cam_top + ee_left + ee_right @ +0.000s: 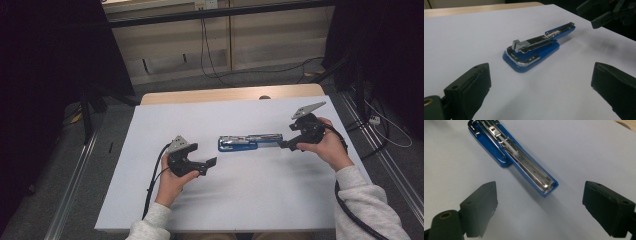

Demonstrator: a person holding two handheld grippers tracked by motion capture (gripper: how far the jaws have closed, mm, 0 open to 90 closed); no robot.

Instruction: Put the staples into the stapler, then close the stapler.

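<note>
Blue stapler (pixel 245 142), swung fully open and flat at mid-worktop (pixel 150 200), its metal channel exposed, likely for access. The right gripper (pixel 286 145) sits just beside its far tip, the left gripper (pixel 212 164) near its base; both jaws spread wide, holding nothing.

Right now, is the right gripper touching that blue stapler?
Apart. In the right gripper view, white table shows between the open right gripper and the blue stapler.

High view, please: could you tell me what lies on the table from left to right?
Left gripper → blue stapler → right gripper, all over the white table.
</note>
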